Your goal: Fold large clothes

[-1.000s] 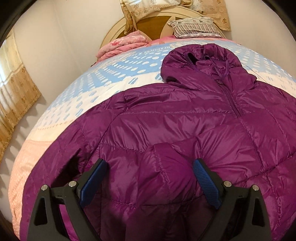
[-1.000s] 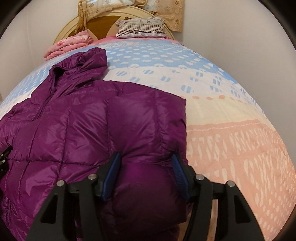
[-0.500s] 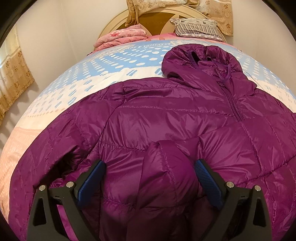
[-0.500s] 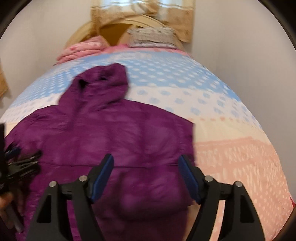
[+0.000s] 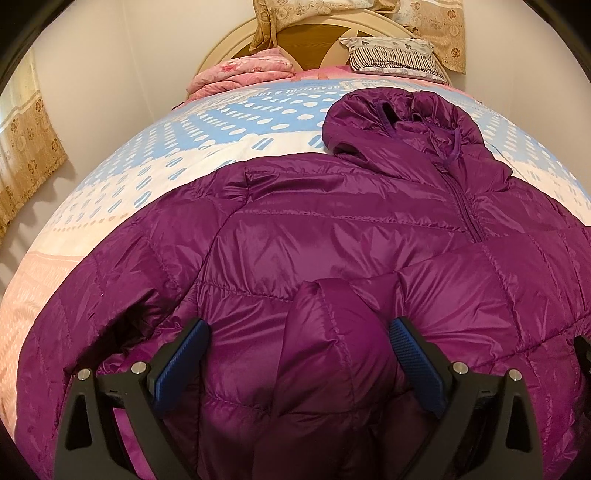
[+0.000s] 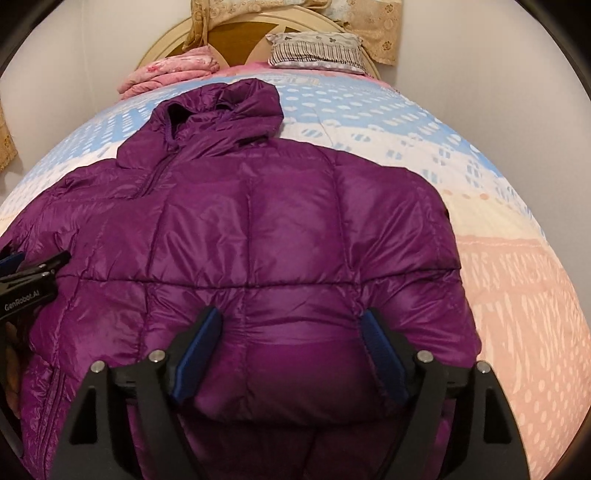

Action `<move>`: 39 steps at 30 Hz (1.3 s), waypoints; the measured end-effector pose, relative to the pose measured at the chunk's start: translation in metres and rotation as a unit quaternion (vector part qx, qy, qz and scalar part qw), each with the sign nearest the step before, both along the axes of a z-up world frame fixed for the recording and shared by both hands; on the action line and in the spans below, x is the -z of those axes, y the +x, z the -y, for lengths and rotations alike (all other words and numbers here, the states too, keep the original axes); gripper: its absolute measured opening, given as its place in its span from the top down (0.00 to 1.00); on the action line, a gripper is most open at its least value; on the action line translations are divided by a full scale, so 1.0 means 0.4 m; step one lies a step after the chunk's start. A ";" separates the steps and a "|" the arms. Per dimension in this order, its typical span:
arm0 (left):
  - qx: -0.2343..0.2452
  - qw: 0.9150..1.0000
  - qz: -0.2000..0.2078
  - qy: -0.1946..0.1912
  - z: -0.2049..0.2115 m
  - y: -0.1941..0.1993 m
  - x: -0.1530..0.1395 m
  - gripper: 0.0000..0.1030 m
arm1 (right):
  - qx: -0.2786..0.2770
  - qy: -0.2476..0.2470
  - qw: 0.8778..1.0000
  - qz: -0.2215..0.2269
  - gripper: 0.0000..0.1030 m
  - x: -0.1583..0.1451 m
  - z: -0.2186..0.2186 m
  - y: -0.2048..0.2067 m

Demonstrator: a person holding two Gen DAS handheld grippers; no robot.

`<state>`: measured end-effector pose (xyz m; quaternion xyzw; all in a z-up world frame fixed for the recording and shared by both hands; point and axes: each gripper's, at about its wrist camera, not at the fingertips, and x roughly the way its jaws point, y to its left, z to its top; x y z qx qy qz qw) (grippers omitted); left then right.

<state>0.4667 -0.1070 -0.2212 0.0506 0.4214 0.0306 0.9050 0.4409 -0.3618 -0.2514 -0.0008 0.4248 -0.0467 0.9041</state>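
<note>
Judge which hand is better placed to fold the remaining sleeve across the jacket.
Probably left. The left tongs stand open over the jacket beside the unfolded sleeve; the right tongs are over the folded side.

A home bedroom is shown. The bed (image 5: 207,155) is covered with a dotted blue, white and peach quilt; a rounded cream headboard (image 6: 173,33), a striped pillow (image 6: 314,50) and folded pink bedding (image 5: 240,74) are seen at its far end, with floral curtains (image 5: 26,158) beside plain walls.

The right gripper (image 6: 290,341), jaws just widened, hangs over the purple jacket (image 6: 258,229) filling mid-frame, gripping nothing.
</note>
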 end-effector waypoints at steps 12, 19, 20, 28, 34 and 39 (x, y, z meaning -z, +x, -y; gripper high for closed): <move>0.000 1.000 -0.001 -0.001 -0.001 0.001 0.000 0.04 | 0.004 -0.014 1.000 -0.002 0.18 0.004 -0.008 0.006; 0.003 1.000 -0.009 -0.014 -0.009 0.004 -0.004 0.03 | 0.006 -0.018 1.000 -0.008 0.15 0.004 -0.008 0.013; 0.007 1.000 -0.015 -0.019 -0.016 0.003 -0.010 0.03 | 0.005 -0.013 1.000 -0.012 0.15 0.000 -0.004 0.016; 0.021 0.997 0.074 0.020 -0.172 -0.201 -0.212 0.04 | -0.011 0.043 0.999 0.027 0.13 -0.095 -0.005 -0.139; -0.089 0.989 0.084 0.084 -0.444 -0.392 -0.194 0.04 | -0.056 0.029 0.998 0.032 0.12 -0.087 -0.077 -0.298; -0.188 0.977 0.039 0.087 -0.659 -0.555 -0.124 0.04 | -0.066 0.026 0.997 0.038 0.11 -0.080 -0.128 -0.393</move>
